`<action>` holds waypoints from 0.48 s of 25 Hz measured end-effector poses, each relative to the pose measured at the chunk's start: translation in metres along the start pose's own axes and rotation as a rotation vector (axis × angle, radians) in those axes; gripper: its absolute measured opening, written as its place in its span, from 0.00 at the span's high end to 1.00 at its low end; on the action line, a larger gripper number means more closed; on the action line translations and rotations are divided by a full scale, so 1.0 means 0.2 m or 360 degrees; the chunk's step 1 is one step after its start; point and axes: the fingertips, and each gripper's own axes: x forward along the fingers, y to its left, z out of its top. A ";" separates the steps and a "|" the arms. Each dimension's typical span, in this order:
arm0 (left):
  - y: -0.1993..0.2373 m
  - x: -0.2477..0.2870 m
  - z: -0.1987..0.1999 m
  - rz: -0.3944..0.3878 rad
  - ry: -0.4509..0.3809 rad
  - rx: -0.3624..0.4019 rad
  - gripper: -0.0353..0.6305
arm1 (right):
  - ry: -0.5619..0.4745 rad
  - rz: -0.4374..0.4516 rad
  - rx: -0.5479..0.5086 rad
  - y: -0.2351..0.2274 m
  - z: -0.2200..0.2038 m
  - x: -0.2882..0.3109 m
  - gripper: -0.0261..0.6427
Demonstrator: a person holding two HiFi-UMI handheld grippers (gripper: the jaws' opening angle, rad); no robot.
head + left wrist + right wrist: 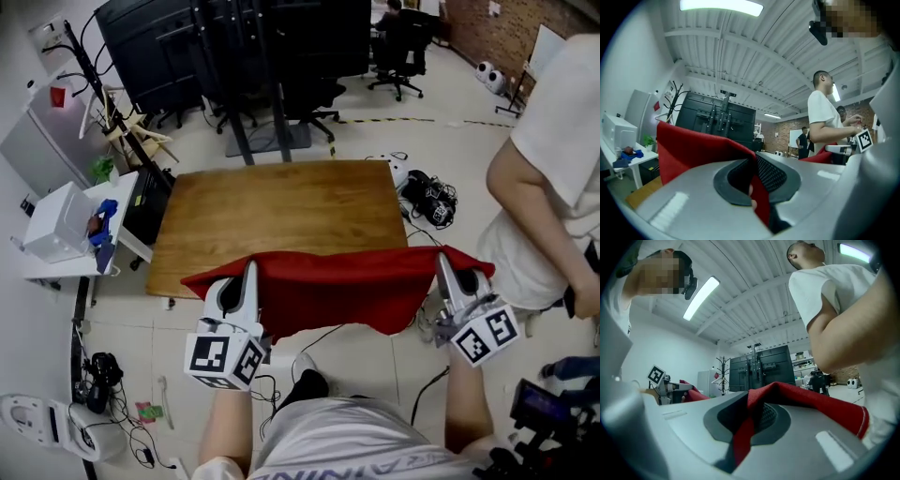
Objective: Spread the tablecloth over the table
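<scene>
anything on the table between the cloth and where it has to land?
Nothing visible. The wooden table top is bare. The tablecloth hangs at its near edge, clamped by the left gripper and right gripper.

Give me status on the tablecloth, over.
Left gripper and right gripper both shut on the tablecloth, one at each end. Cloth stretched between them at the table's near edge; top not yet covered. Person stands close beside right gripper.

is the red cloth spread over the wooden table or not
Not spread: the red tablecloth hangs between the left gripper and right gripper, both shut on it, by the brown wooden table, whose top is mostly bare.
</scene>
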 end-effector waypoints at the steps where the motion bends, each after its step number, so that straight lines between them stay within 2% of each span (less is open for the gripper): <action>1: 0.01 0.07 -0.02 -0.0036 0.0018 0.0004 0.92 | 0.0011 -0.0035 0.0003 -0.04 -0.01 0.03 0.94; 6: 0.13 0.35 -0.03 -0.0165 0.0077 0.0018 0.92 | 0.0037 -0.0164 0.0032 -0.16 -0.04 0.24 0.94; 12: 0.36 0.62 -0.13 -0.0202 0.0186 -0.0001 0.92 | 0.0114 -0.0244 0.0102 -0.27 -0.18 0.56 0.94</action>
